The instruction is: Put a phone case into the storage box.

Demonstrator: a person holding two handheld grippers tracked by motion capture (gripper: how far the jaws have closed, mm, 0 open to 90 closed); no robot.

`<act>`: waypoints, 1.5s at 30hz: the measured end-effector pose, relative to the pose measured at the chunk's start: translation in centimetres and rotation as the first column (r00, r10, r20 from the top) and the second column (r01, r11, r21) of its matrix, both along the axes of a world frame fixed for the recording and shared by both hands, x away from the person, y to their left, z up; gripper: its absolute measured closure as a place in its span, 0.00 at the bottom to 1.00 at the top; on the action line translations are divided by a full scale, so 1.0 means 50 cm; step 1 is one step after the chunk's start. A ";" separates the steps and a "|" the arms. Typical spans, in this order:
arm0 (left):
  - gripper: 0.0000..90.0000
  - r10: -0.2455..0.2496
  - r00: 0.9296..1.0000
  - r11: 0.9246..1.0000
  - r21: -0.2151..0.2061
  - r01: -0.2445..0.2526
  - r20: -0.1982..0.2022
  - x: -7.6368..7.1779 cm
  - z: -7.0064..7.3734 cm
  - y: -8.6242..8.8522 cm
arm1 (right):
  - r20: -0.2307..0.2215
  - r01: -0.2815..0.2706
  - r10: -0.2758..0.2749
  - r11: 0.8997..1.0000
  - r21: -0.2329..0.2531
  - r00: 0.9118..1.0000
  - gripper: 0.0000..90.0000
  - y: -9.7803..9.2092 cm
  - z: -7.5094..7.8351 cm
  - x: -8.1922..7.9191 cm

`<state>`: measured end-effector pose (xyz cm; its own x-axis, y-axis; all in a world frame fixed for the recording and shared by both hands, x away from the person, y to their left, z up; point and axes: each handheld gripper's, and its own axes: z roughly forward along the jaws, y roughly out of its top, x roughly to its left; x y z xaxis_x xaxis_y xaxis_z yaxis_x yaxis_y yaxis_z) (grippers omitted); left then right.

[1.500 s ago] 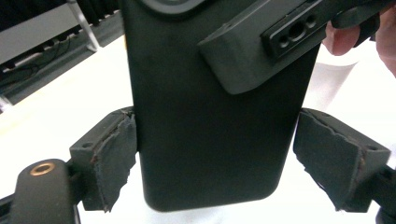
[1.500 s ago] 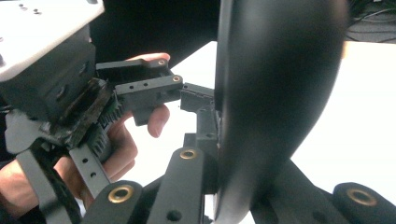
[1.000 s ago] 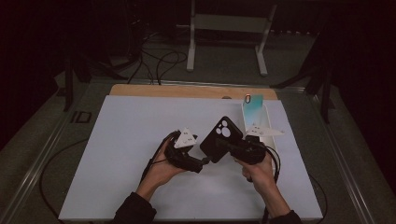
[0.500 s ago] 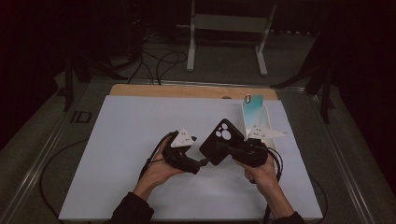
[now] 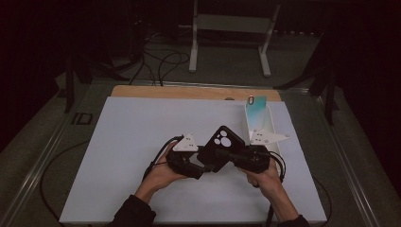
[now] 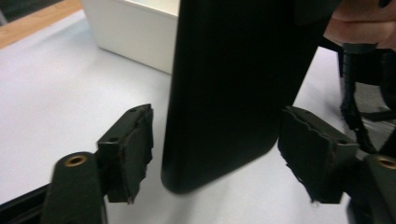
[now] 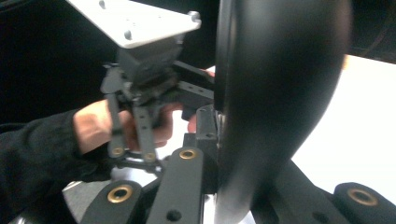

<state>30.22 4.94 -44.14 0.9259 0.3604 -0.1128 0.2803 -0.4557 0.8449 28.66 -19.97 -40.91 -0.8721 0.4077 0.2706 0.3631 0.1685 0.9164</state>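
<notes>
Right tongs [image 5: 236,158] grip a black phone case [image 5: 220,149], now tilted further toward the left tongs [image 6: 215,163], whose jaws stand wide on either side of its lower end. Beyond them, a white box [image 5: 272,124] sits on the desk [image 5: 132,127]; a handover looks likely.

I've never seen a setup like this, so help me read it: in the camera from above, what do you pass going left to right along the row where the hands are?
Bare white table → left hand → left gripper, around the case's lower end → black phone case → right gripper → right hand → white box, a little farther back.
</notes>
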 end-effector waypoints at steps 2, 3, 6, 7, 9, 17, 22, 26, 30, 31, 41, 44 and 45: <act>0.35 -0.029 1.000 0.999 -0.017 0.029 -0.012 0.001 -0.001 0.002 | 0.011 -0.017 0.017 1.000 -0.009 1.000 0.96 0.004 0.001 -0.003; 0.37 -0.037 0.999 0.999 -0.022 0.037 -0.015 0.000 -0.001 0.002 | 0.013 -0.023 0.023 1.000 -0.009 1.000 0.96 0.004 0.001 -0.003; 0.39 -0.061 0.998 0.997 -0.039 0.060 -0.029 0.001 0.000 0.003 | 0.014 -0.042 0.042 0.999 0.004 0.999 0.96 0.002 0.001 -0.004; 0.39 -0.069 0.997 0.997 -0.044 0.068 -0.032 0.002 0.000 0.004 | 0.016 -0.050 0.050 0.999 0.009 0.999 0.96 0.002 0.001 -0.004; 0.41 -0.086 0.996 0.995 -0.053 0.084 -0.039 0.001 -0.001 0.004 | 0.023 -0.059 0.059 0.998 0.009 0.998 0.96 0.003 0.000 -0.005; 0.59 -0.106 0.994 0.993 -0.055 0.105 -0.020 -0.003 -0.001 0.009 | 0.032 -0.053 0.054 0.999 -0.005 0.998 0.96 -0.006 0.000 -0.003; 0.72 -0.114 0.993 0.992 -0.056 0.113 -0.013 -0.005 -0.004 0.011 | 0.050 -0.032 0.033 0.999 -0.030 0.998 0.88 -0.012 0.001 -0.001; 0.79 -0.119 0.993 0.992 -0.051 0.118 -0.019 -0.004 -0.009 0.011 | 0.040 -0.017 0.019 0.999 -0.041 0.999 0.80 -0.010 0.000 0.001; 0.84 -0.112 0.994 0.993 -0.046 0.111 -0.011 -0.005 -0.010 0.012 | 0.042 -0.017 0.019 0.999 -0.048 0.999 0.74 -0.010 -0.002 0.002; 0.88 -0.110 0.994 0.993 -0.046 0.109 -0.009 -0.005 -0.011 0.011 | 0.044 0.000 0.002 0.998 -0.056 0.999 0.68 -0.009 -0.002 0.003; 0.89 -0.047 0.998 0.998 -0.031 0.048 0.044 -0.011 -0.006 0.015 | 0.074 0.119 -0.111 0.986 -0.117 0.991 0.34 0.004 -0.006 0.008; 0.89 -0.012 0.999 0.999 -0.034 0.013 0.052 -0.009 -0.005 0.023 | 0.060 0.154 -0.148 0.981 -0.116 0.987 0.24 0.001 -0.007 0.011; 0.89 0.002 0.999 0.999 -0.033 0.000 0.053 -0.008 -0.005 0.026 | 0.056 0.166 -0.160 0.979 -0.117 0.986 0.21 0.000 -0.007 0.011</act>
<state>29.80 6.22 -44.38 0.9306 0.3581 -0.0756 0.2351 -0.4267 0.8733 29.19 -19.98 -41.26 -0.8017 0.5724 0.1724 0.3531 0.2207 0.9092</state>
